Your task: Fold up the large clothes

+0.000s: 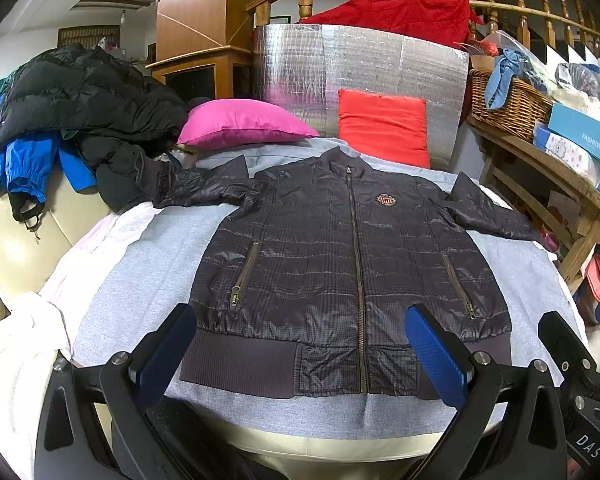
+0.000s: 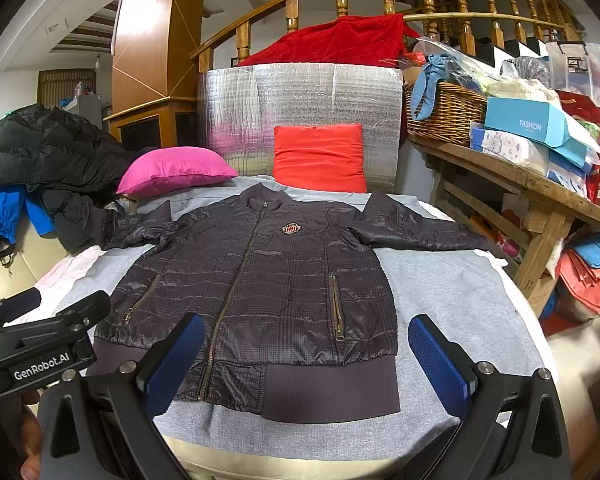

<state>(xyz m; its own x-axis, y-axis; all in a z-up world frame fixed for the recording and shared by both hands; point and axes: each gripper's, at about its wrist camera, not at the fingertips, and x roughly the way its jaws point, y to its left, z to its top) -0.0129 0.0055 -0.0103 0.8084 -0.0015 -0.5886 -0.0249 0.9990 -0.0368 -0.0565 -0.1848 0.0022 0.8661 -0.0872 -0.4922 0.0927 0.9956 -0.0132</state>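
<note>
L gripper (image 1: 300, 354): jaws wide apart, nothing between them; blue pads (image 1: 168, 350) face inward, black finger arms splay out to either side. Held low at near edge of the bed, pointing fwd, roughly level.

R gripper (image 2: 306, 360): same pose, jaws spread wide, blue pads (image 2: 438, 364) clear of any contact, nothing gripped.

The two sit side by side, close: R gripper's black body shows at right edge of left wrist view, L gripper's body at left edge of right wrist view. Bare fingers (image 2: 30, 436) partly visible under L gripper, lower left corner.
</note>
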